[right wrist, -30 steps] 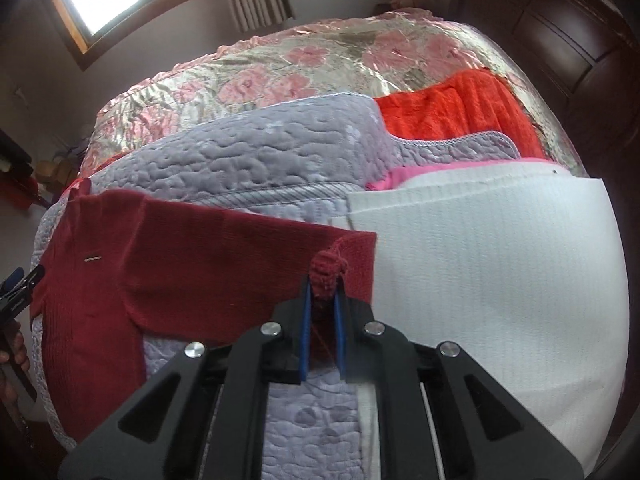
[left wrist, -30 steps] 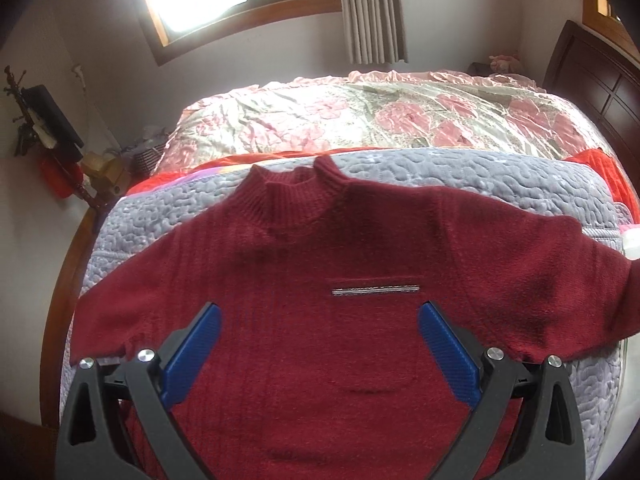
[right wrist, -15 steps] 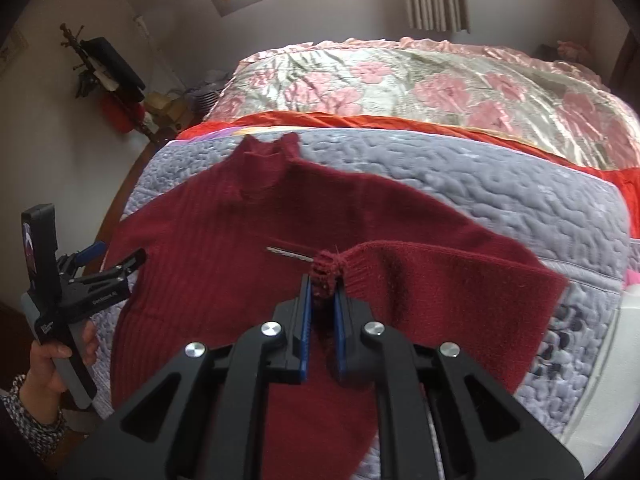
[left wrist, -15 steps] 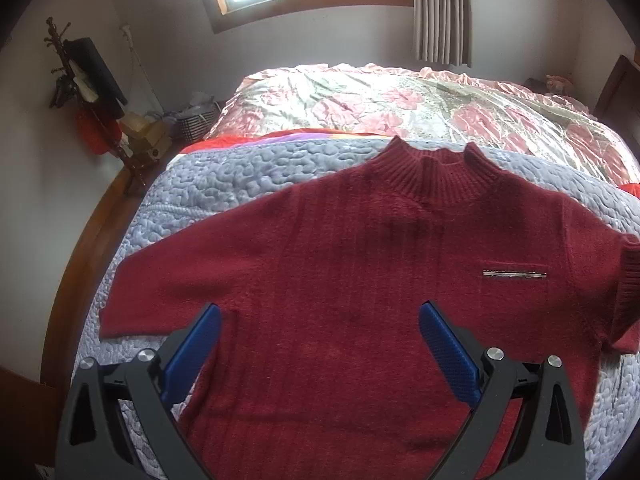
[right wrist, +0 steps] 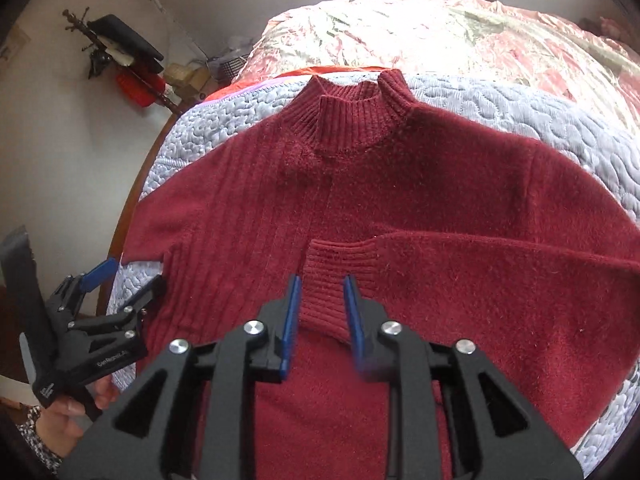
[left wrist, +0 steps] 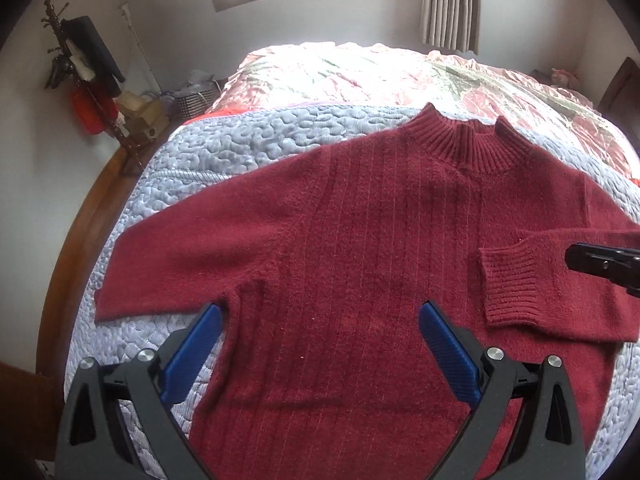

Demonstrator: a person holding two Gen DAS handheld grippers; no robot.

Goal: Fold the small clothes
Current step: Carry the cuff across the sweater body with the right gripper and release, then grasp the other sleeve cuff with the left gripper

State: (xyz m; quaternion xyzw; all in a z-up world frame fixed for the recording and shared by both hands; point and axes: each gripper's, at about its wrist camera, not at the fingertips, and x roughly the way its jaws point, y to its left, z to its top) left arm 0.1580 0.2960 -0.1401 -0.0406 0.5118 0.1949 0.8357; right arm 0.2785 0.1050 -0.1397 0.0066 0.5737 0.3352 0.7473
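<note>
At the far left of the left wrist view a coat stand [left wrist: 76, 64] stands against the wall, beside the wooden bed frame [left wrist: 80, 224]; next comes the grey quilted blanket [left wrist: 224, 148], and on it lies the dark red sweater [left wrist: 380, 248], spread flat with the ribbed collar [left wrist: 468, 140] pointing to the window. The left sleeve [left wrist: 180, 256] is stretched out to the side, not yet folded; the left gripper [left wrist: 320, 348] hovers over the lower body of the sweater with its blue pads wide apart and nothing between them. To the right, the right sleeve [left wrist: 560, 280] is laid across the chest, its cuff [left wrist: 508, 280] toward the middle; so I judge that the first sleeve fold is done. The right gripper [right wrist: 320, 312] has its jaws parted on both sides of the cuff, so it is released and grips nothing. The next move probably asks the left gripper to go to the left cuff, pinch it and bring it across in the same way. Only the right wrist view shows the person's hand [right wrist: 68, 412] holding the left gripper; only the left wrist view shows the whole left sleeve down to its end.
</note>
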